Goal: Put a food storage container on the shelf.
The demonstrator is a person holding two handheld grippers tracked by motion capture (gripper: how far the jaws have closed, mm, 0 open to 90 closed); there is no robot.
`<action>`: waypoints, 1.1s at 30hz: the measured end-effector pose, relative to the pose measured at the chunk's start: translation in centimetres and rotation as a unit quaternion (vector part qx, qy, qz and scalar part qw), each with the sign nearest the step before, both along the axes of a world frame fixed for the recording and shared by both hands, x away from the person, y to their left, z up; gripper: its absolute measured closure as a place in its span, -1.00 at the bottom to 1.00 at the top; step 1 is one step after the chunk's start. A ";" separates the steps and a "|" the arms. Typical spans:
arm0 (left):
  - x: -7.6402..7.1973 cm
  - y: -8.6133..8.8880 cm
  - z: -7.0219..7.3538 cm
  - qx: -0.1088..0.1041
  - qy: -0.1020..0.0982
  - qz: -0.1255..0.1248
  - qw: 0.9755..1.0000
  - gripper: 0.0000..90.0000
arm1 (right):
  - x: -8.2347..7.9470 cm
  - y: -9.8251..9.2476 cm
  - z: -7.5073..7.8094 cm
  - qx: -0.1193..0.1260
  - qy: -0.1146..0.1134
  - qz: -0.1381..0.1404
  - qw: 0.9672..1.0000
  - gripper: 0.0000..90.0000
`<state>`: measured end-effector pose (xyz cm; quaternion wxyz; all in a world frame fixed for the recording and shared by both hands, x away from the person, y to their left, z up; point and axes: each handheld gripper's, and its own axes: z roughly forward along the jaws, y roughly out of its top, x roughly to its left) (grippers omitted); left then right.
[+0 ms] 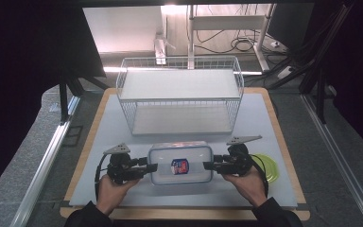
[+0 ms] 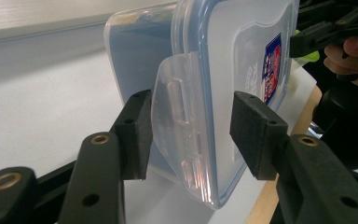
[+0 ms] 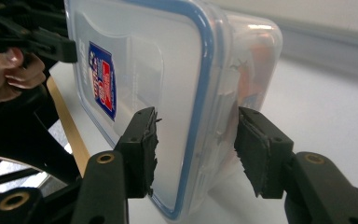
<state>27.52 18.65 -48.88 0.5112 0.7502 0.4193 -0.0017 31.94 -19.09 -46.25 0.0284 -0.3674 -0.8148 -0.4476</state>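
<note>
A clear plastic container with a blue-rimmed lid and a red and blue label lies on the white mat between my two grippers. The left gripper is at its left end. In the left gripper view the container shows a half-raised latch flap; my left gripper has one pad on that flap and the other on the lid. The right gripper is at the right end. In the right gripper view my right gripper clamps the container across lid and side wall.
A white wire basket rack stands behind the container at mid-table. A green round dish lies just right of the right hand. The wooden table edge runs along the near side.
</note>
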 end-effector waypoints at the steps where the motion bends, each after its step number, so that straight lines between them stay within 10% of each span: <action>1: 0.1 0.0 0.1 -0.003 0.000 0.000 1.000 0.11 | 0.0 -0.1 0.2 0.004 -0.002 -0.001 1.000 0.13; 33: 3.4 0.8 8.1 0.000 -0.065 0.005 0.998 0.09 | 2.8 0.4 7.9 0.047 -0.073 -0.017 0.996 0.15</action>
